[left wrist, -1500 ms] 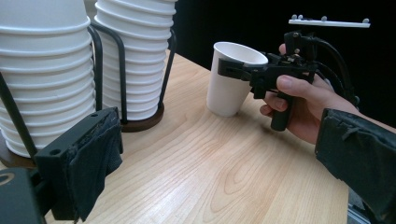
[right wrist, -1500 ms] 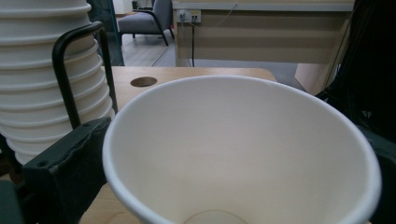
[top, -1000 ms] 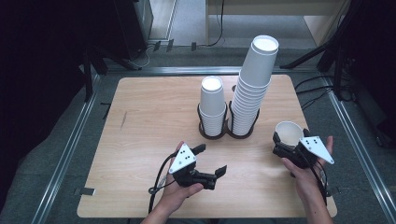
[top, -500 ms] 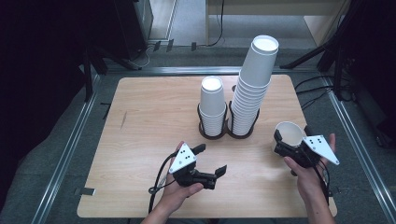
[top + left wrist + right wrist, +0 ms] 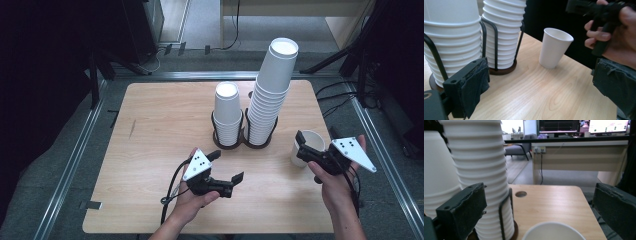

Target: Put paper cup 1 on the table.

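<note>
Single paper cup [image 5: 306,146] upright on counter [image 5: 150,125], right side, just right of tall cup stack [image 5: 270,95] in wire holder [image 5: 258,141]. Right gripper [image 5: 307,148] at cup, jaws spread wide, rim between them, no grip yet. Left gripper [image 5: 227,167] near centre, jaws apart, empty. Risks: hard squeeze crumples thin wall; off-centre closing tips cup; swing left knocks leaning tall stack or shorter stack [image 5: 227,112].

In the right gripper view, the paper cup [image 5: 552,231] is cut off below its rim by the bottom edge; beside it, the tall stack [image 5: 480,170] loses its top.
</note>
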Demonstrator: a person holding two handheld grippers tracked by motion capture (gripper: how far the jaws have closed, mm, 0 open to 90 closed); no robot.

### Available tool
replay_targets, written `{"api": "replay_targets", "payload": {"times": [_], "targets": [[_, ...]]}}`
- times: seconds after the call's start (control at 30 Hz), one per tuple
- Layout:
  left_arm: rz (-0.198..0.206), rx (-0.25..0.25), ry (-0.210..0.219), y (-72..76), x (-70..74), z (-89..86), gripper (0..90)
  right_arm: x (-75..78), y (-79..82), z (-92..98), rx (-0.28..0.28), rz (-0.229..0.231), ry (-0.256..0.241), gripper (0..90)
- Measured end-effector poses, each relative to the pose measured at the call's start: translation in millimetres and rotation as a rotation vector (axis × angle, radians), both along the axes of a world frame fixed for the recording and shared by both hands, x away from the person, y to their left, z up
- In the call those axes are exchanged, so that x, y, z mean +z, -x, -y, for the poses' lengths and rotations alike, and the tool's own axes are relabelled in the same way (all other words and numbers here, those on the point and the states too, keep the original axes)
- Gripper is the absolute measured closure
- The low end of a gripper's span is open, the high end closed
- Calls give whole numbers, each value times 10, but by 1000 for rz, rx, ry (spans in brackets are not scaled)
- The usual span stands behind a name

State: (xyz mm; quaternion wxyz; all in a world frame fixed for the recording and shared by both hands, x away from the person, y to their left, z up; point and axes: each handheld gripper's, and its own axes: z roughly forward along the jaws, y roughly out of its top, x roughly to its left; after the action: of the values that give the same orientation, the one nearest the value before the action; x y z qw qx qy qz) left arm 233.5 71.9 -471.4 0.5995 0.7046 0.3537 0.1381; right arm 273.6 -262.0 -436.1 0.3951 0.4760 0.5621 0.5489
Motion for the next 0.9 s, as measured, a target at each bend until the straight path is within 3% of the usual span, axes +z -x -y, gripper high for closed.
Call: {"api": "replay_targets", "payload": {"times": [0.07, 0.27, 0.73, 0.9], "targets": [[1, 13, 0, -61, 19, 30, 13, 152, 17, -50, 22, 24, -15, 0], [11, 29, -6, -194, 93, 122, 13, 400, -21, -174, 59, 27, -26, 0], [43, 60, -18, -574, 334, 449, 13, 849, -295, -475, 142, 10, -64, 0], [40, 109, -17, -790, 407, 616, 13, 997, -409, -543, 154, 8, -65, 0]]}}
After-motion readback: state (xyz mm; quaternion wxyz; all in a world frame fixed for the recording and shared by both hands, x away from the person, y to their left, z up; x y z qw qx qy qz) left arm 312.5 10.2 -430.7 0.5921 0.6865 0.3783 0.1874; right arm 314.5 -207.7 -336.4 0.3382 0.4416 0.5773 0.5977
